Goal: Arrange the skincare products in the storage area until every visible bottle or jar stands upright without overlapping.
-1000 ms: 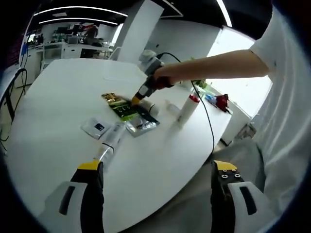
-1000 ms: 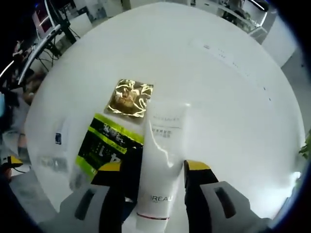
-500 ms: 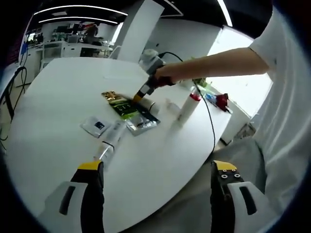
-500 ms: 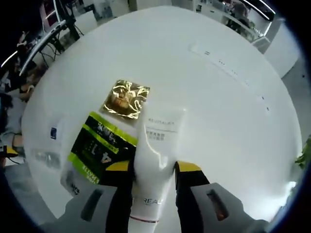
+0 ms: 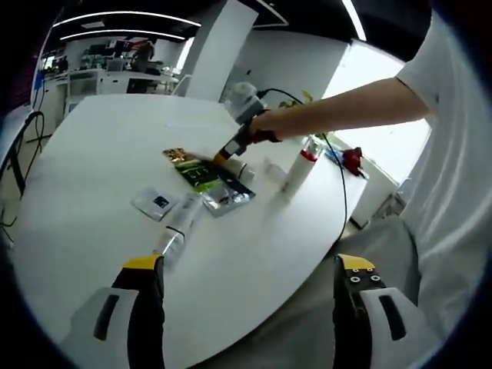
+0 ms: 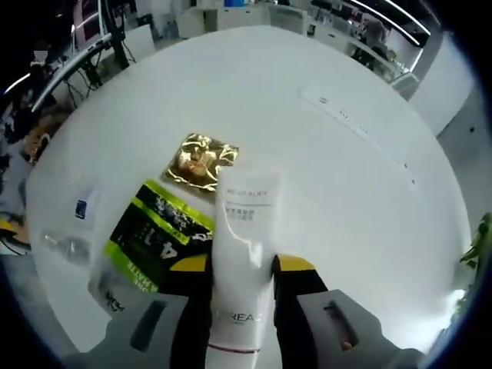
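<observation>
White tube [image 6: 241,254], gold sachet [image 6: 202,159]

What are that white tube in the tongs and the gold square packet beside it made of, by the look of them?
The white tube looks like soft glossy plastic: a bright highlight runs along its smooth body, and the right tongs are shut on it. The gold packet seems to be metallic foil: its crinkled face throws patchy, mirror-like glints.

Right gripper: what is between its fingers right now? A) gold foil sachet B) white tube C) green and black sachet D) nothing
B. In the right gripper view the right gripper has its fingers closed on the sides of the white tube, while the gold foil sachet and the green and black sachet lie flat on the table.
</observation>
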Demonstrator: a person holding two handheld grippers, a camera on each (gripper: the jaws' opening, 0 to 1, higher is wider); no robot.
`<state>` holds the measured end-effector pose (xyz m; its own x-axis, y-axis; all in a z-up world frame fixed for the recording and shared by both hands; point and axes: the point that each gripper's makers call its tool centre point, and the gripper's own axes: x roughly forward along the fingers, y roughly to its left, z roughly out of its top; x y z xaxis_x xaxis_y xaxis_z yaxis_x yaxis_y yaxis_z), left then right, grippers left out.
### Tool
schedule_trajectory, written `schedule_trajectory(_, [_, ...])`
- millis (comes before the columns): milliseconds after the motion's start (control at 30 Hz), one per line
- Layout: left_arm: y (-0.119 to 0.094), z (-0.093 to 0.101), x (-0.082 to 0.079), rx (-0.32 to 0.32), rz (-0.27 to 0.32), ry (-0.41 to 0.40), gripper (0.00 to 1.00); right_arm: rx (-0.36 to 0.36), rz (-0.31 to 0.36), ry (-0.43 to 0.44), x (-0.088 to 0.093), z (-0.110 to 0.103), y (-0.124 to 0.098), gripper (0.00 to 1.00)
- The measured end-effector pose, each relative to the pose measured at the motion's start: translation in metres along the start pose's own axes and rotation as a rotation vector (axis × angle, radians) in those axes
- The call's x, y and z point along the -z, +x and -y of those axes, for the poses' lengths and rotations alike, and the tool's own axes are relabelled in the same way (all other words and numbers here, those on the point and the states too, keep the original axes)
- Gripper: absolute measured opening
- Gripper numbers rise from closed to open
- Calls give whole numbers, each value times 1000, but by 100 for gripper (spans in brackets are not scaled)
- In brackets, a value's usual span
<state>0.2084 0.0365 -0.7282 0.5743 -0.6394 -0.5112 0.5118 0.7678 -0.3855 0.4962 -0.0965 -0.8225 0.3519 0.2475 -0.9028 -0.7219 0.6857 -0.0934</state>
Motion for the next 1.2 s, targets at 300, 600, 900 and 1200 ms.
schedule_trajectory(300, [-2,5,-9,3,17,4,84,-9,51,-18,5,-8,-15,29])
schedule_trajectory(600, [-2,13,-17,16,25,26,84,-49,145,-42,4,-31,-45,29])
schedule_trajectory(900, [-5,24,-23,19,25,54,84,-56,213,-53,9,-51,-72,29])
schedule_trajectory(1200, [-6,36,-32,25,36,71,84,-61,298,-33,14,-60,-100,28])
